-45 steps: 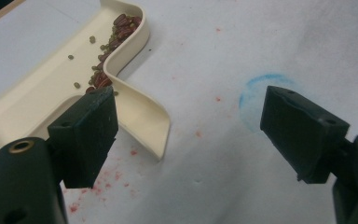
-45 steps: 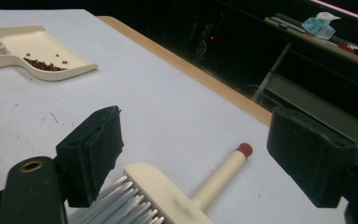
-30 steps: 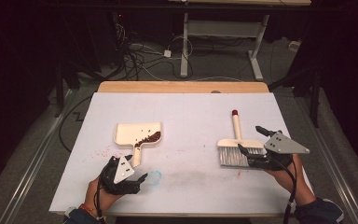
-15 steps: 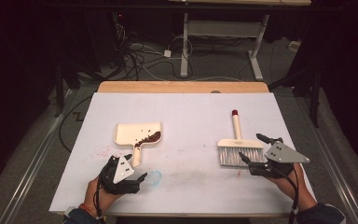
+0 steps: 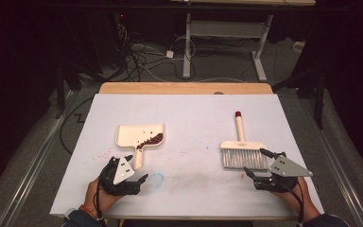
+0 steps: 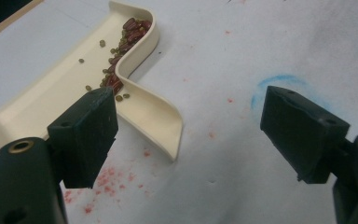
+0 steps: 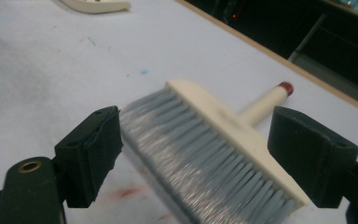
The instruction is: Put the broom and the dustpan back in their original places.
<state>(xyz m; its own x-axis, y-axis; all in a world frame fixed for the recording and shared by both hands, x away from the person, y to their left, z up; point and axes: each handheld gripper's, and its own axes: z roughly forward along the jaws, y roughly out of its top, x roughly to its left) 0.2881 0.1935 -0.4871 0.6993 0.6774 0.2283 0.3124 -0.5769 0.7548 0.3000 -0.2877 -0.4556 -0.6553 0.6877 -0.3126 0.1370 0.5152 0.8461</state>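
Observation:
A cream dustpan [image 5: 132,134] lies left of centre with dark red and green beans [image 5: 150,141] heaped at its near right corner. Its handle [image 6: 154,112] points at my left gripper [image 5: 139,169], which stands open just short of the handle, holding nothing. In the left gripper view the beans [image 6: 121,51] lie along the pan's wall. A cream brush with grey bristles [image 5: 243,153] lies on the right, its red-tipped handle [image 5: 239,126] pointing away. My right gripper [image 5: 256,162] is open at the bristles' near right corner. In the right gripper view the brush [image 7: 205,140] sits between the jaws, untouched.
White paper covers the table [image 5: 194,109], with a wooden strip along its far edge. A faint blue ring [image 5: 157,178] is drawn beside my left gripper, and red stains [image 6: 107,179] speckle the paper near the pan. Cables and desk legs lie on the floor beyond.
My right gripper has drawn back from the brush toward the near edge of the table, still open. The left gripper, dustpan and brush have stayed put.

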